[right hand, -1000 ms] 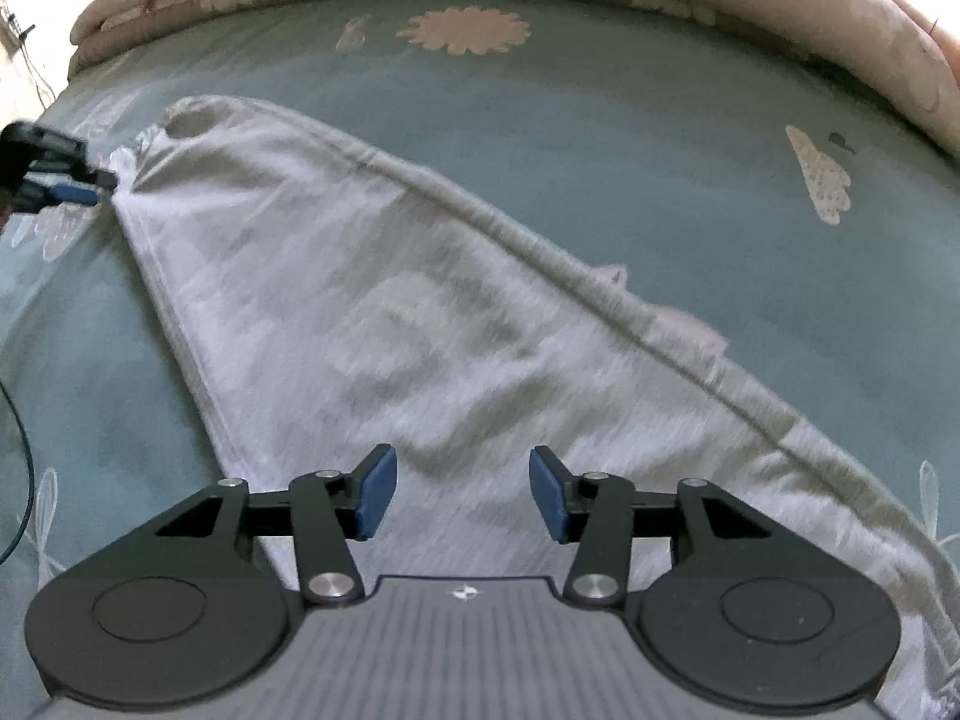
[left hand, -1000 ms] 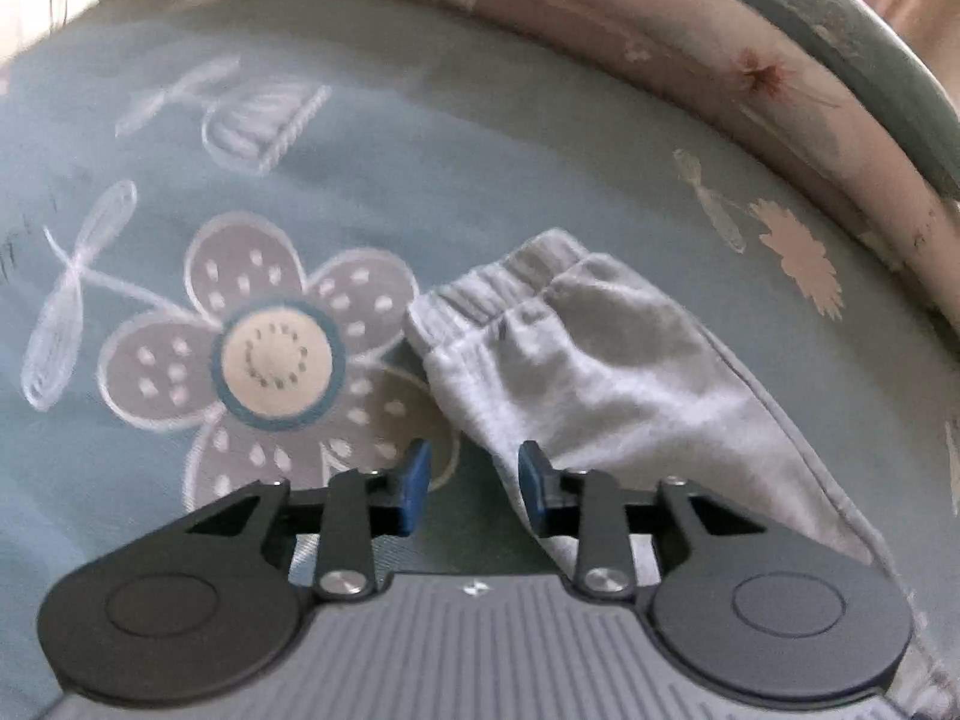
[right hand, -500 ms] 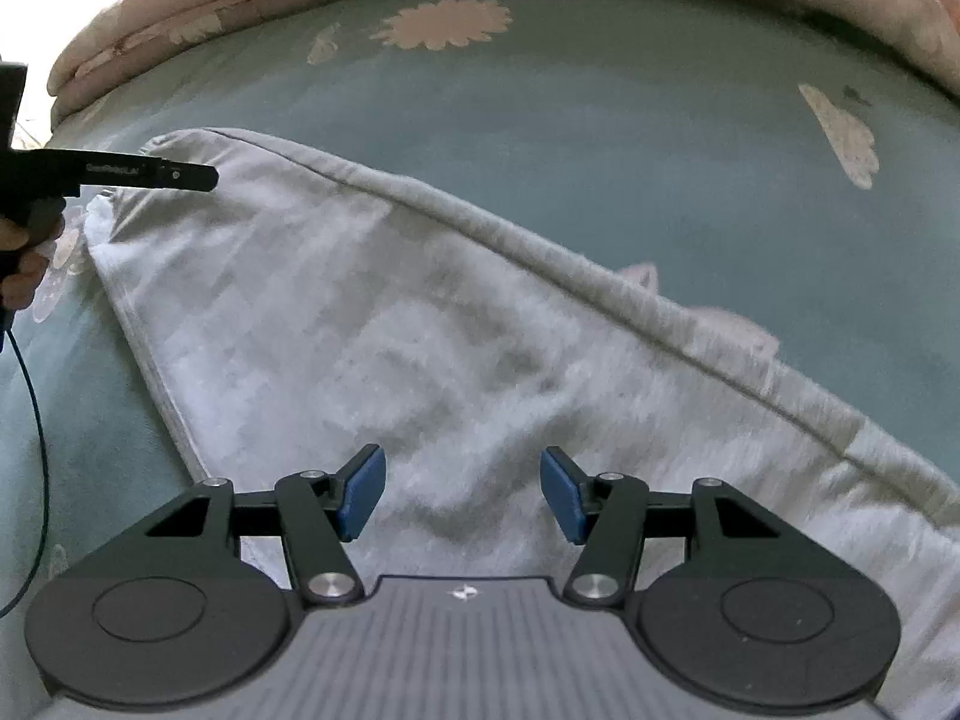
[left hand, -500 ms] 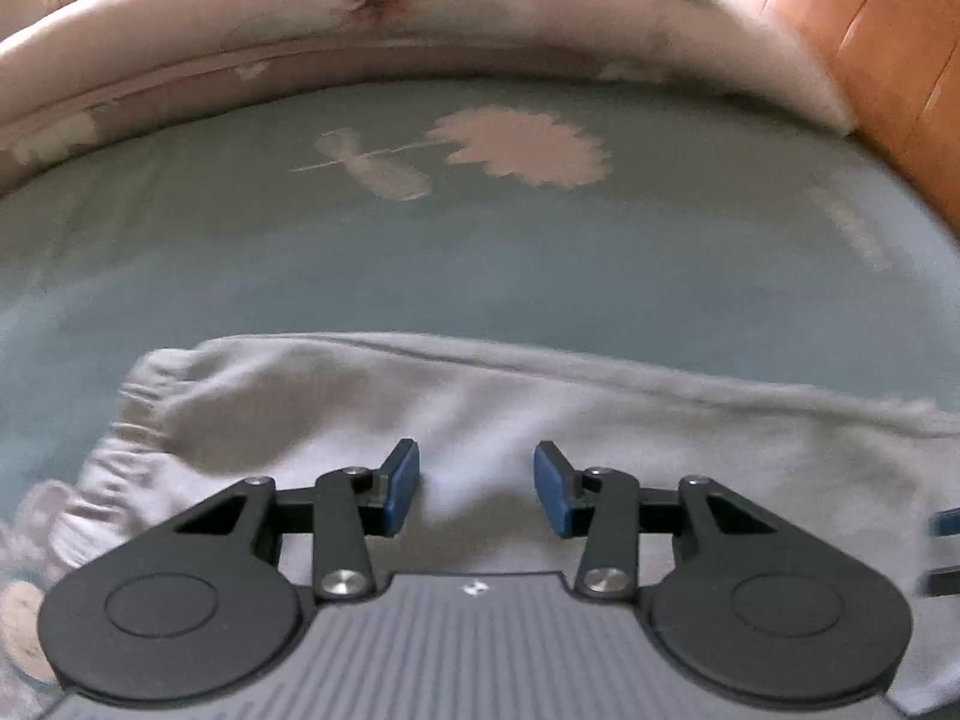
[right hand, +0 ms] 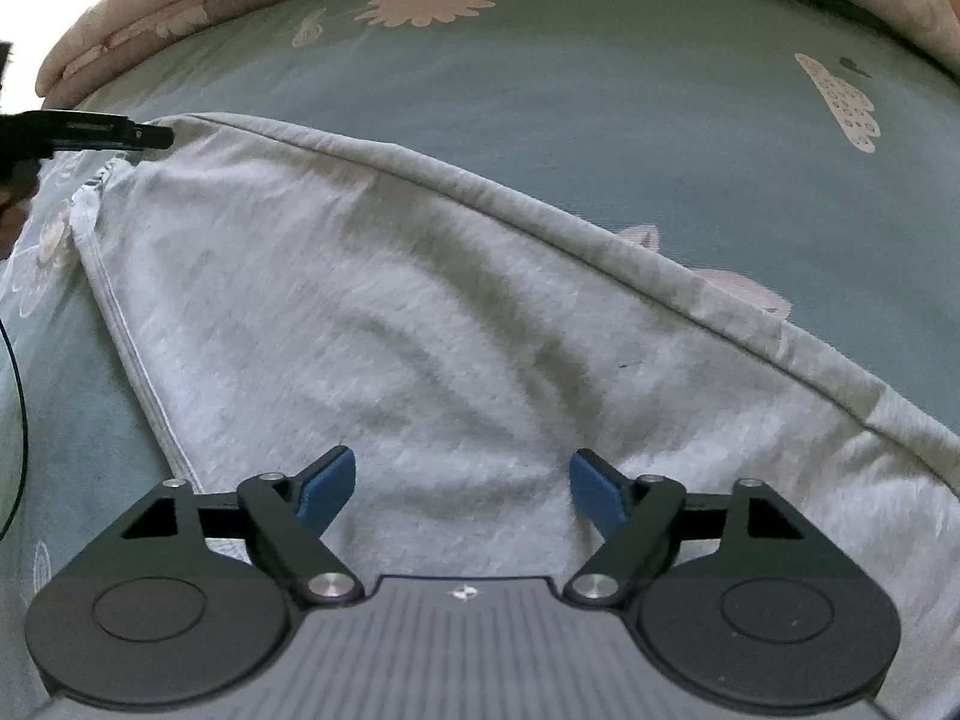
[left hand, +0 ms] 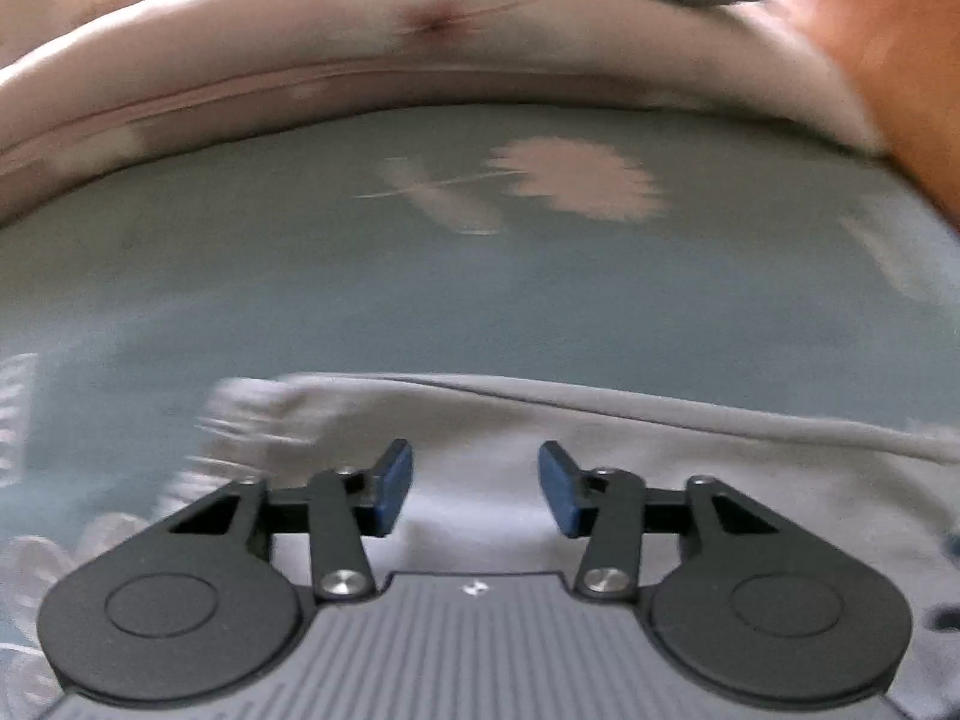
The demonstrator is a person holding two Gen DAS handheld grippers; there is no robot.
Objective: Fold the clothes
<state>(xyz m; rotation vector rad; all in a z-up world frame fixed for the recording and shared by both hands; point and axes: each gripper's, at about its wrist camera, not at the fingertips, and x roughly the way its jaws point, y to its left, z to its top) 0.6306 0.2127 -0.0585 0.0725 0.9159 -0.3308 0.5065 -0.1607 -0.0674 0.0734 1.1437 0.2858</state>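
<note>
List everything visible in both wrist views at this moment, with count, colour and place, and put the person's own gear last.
Light grey knit trousers: one, grey, spread flat on the bed, elastic waistband at the left end.
Teal floral bedsheet: one, teal with pink and white flowers, under the trousers.
Pink floral quilt: one, pink, bunched along the bed's far edge.
Black cable: one, black, left edge of the right view.
Left gripper: open, over the waistband end.
Right gripper: open, over the trousers.

From each wrist we look low and close along parted blue fingertips, both views sharing the light grey cotton garment [right hand: 420, 312] ahead.
</note>
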